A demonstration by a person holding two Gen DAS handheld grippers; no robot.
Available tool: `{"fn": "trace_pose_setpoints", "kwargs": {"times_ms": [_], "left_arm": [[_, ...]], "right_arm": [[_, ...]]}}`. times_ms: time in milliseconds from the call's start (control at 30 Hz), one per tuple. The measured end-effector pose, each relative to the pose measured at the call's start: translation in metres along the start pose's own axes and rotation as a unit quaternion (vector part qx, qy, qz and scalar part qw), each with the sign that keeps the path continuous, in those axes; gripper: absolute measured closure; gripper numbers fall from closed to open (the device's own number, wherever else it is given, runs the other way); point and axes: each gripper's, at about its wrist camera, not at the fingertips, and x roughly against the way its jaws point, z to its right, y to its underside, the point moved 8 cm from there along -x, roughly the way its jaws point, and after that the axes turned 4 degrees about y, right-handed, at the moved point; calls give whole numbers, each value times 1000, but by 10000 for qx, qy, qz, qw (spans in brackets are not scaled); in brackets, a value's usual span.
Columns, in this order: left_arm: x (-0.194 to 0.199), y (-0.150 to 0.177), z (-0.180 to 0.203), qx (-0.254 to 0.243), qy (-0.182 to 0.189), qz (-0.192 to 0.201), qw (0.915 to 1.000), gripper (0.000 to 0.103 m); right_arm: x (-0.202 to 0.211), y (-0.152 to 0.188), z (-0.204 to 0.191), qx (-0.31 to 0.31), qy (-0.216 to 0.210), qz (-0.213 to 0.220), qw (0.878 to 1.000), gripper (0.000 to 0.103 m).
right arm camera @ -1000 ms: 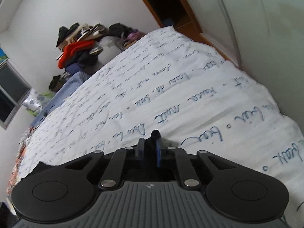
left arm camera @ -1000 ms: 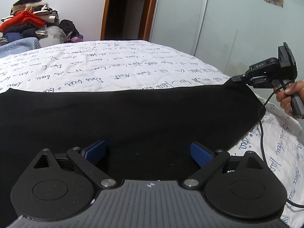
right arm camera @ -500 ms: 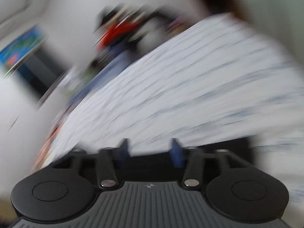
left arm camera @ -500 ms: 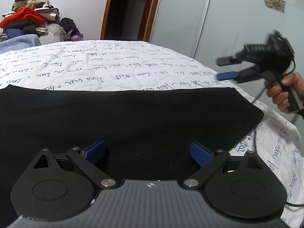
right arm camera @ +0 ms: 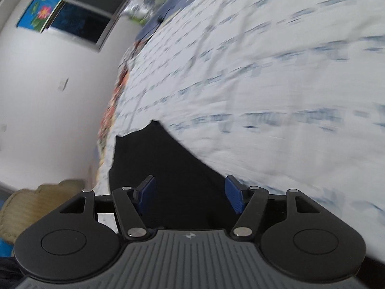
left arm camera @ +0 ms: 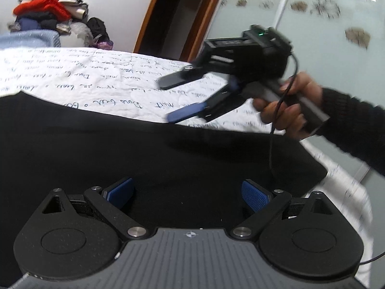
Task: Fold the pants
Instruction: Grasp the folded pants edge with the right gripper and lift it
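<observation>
The black pants (left arm camera: 144,149) lie flat across the white quilt with blue script. My left gripper (left arm camera: 187,192) is open and empty, low over the near part of the pants. My right gripper (left arm camera: 168,101) shows in the left wrist view, open and empty, held in the air above the pants' far edge, fingers pointing left. In the right wrist view the right gripper (right arm camera: 190,192) is open over the pants (right arm camera: 163,168), which stretch away to a far end at the bed's edge.
A pile of clothes (left arm camera: 48,12) sits beyond the bed at the far left. A doorway (left arm camera: 168,12) and a frosted wardrobe door (left arm camera: 312,24) stand behind. The right wrist view shows a window (right arm camera: 79,24) and a beige cushion (right arm camera: 36,204).
My right gripper let go of the pants' far right corner, opened, rose and swung left over the pants. My left gripper stayed open in place.
</observation>
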Motion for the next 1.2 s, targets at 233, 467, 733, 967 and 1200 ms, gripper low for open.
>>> {"fn": "trace_pose_setpoints", "kwargs": {"times_ms": [233,467,733,967,1200], "left_arm": [[6,-4,-12,570,315,192,9977,5],[10,-6,-24,985,487,340,9934,4],[11,-7,-24,1027,477,392,9928,4],[11,-7,-28,1115,525,444,9914,4],[11,-8,-29,1151,532,461,9908,4]], "right_arm": [[-50,-14,-17,210,85,-615,9979,35],[-75,-22,-45,118,-466,-973,9941,35],[-140,-40,-81,-90,-1030,-1447,9841,27],[-146,-78,-111,-295,-1643,-1153,9792,13],[-155,-85,-107,-379,-1514,-1121,9814,8]]}}
